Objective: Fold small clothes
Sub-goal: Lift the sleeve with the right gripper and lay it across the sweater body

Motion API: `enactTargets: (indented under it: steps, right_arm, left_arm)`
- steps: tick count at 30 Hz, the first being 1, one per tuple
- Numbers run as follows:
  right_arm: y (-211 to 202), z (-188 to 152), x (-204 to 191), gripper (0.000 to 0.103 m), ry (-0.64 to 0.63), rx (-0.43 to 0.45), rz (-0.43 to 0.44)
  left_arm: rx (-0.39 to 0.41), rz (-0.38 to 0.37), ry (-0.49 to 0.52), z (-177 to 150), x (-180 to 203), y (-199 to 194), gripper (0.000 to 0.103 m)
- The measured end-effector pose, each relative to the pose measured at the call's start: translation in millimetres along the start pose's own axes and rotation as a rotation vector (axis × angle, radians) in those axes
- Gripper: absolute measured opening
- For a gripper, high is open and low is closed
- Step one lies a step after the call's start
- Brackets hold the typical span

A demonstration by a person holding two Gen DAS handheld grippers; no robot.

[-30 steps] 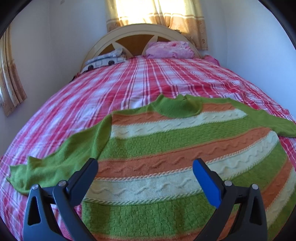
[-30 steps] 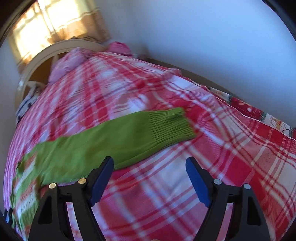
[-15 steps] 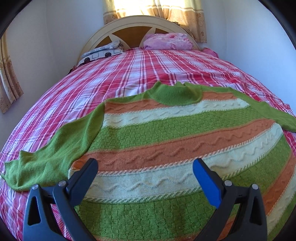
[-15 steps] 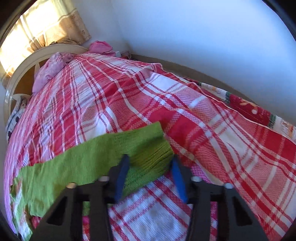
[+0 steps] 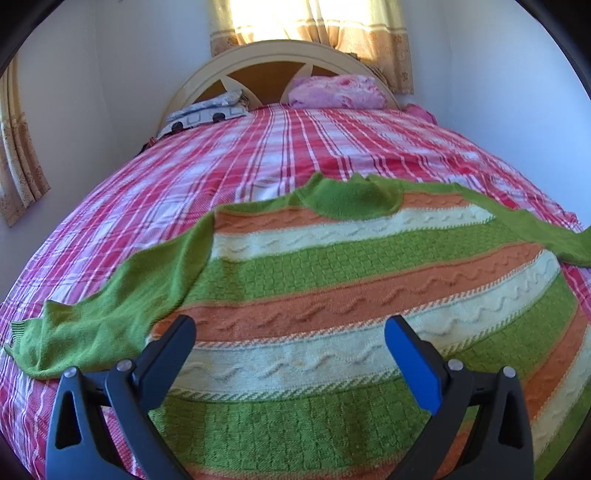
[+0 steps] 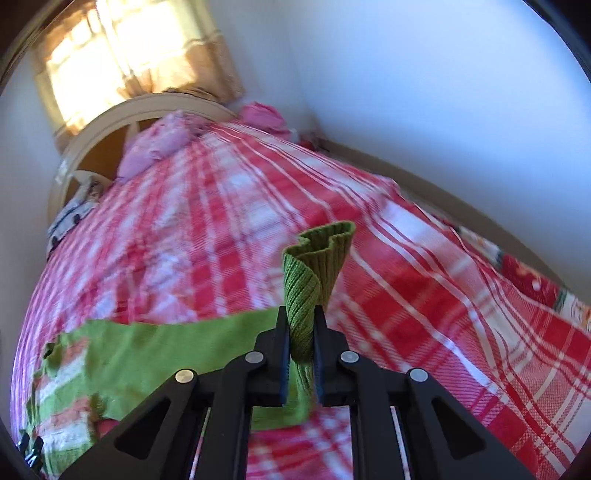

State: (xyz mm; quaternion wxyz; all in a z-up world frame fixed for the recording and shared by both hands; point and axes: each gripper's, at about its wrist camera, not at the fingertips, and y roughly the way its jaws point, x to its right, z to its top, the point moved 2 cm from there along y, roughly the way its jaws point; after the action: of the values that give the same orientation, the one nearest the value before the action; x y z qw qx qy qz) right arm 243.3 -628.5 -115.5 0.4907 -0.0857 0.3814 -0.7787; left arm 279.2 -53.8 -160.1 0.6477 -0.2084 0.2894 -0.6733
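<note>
A small knitted sweater (image 5: 369, 280) with green, orange and cream stripes lies flat on the bed, collar away from me. Its left sleeve (image 5: 110, 314) stretches out to the left. My left gripper (image 5: 290, 332) is open and empty, hovering over the sweater's lower part. My right gripper (image 6: 301, 325) is shut on the ribbed cuff of the right sleeve (image 6: 317, 266) and holds it lifted off the bed; the cuff stands up between the fingers. The rest of that sleeve (image 6: 177, 350) trails left toward the sweater body (image 6: 62, 398).
The red and white plaid bedspread (image 5: 258, 155) covers the whole bed. A pink pillow (image 5: 336, 92) and a patterned pillow (image 5: 199, 118) lie at the headboard (image 5: 280, 51). A white wall (image 6: 443, 110) runs close along the bed's right side. Curtains (image 5: 314, 22) hang behind.
My right gripper closed on the right sleeve's cuff and lifted it off the bed. My left gripper stayed open over the sweater and shifted slightly.
</note>
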Motion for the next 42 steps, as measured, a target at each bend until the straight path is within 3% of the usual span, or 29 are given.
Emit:
enactTargets:
  steps: [10, 21, 28, 34, 42]
  right_arm:
    - [-41, 9, -121, 0.009, -0.145, 0.055, 0.168]
    - [-73, -25, -267, 0.009, -0.282, 0.066, 0.391]
    - [-63, -86, -355, 0.009, -0.396, 0.006, 0.479]
    - [-43, -163, -419, 0.009, -0.5, -0.077, 0.547]
    - [-12, -226, -442, 0.009, -0.529, -0.201, 0.587]
  left_arm:
    - [0.038, -0.026, -0.036, 3, -21, -23, 0.103]
    - [0.045, -0.037, -0.07, -3, -39, -30, 0.103]
    - [0.05, -0.043, -0.099, -3, -49, -34, 0.103]
    - [0.055, -0.017, -0.105, -5, -63, -41, 0.103]
    - [0.031, 0.011, -0.156, -6, -88, -37, 0.103]
